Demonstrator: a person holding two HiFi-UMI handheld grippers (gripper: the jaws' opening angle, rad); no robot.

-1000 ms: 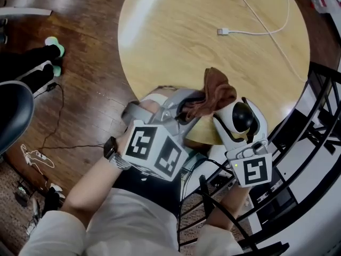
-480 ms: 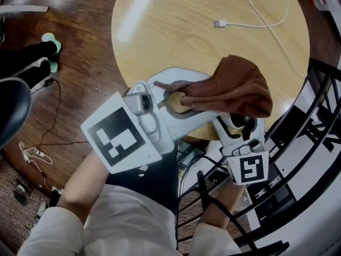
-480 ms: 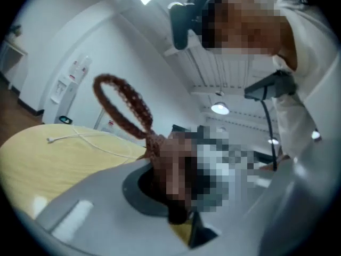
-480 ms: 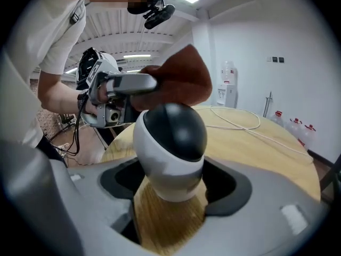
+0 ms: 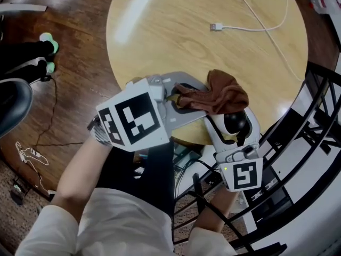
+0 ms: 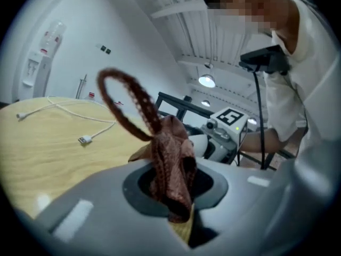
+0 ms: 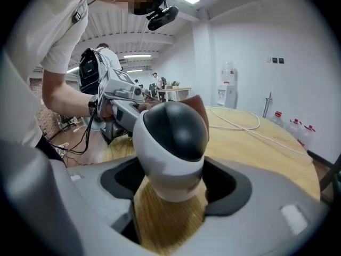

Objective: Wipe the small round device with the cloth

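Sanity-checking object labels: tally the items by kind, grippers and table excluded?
brown knitted cloth: 1
white round device with black dome: 1
white USB cable: 1
Total: 3

Head view looks steeply down on the surface (image 5: 160,31). Left and right gripper views sit close behind their jaws, apparently facing each other; all share that surface.
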